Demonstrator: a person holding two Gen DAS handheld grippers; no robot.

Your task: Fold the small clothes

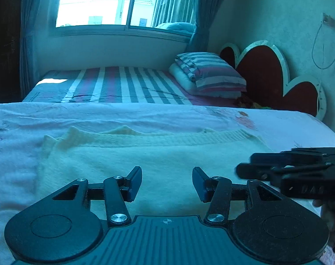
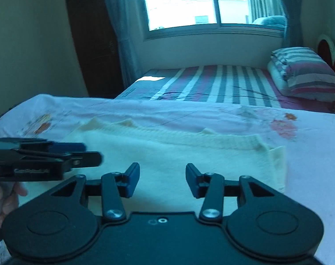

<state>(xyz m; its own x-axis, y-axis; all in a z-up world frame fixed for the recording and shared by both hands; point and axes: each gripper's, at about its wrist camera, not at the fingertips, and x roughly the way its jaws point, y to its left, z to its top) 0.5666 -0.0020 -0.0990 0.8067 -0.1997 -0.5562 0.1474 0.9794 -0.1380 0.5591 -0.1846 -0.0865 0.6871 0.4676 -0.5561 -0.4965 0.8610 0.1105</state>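
Note:
A cream knitted sweater lies flat on the pink floral bedsheet, its ribbed hem along the far edge. It also shows in the right wrist view. My left gripper is open and empty, held just above the sweater's near part. My right gripper is open and empty above the sweater too. The right gripper shows side-on at the right edge of the left wrist view. The left gripper shows side-on at the left of the right wrist view.
Beyond the pink sheet is a striped bed with a striped pillow and folded bedding. A red heart-shaped headboard stands against the right wall. A window with curtains is at the back. A dark wardrobe stands left.

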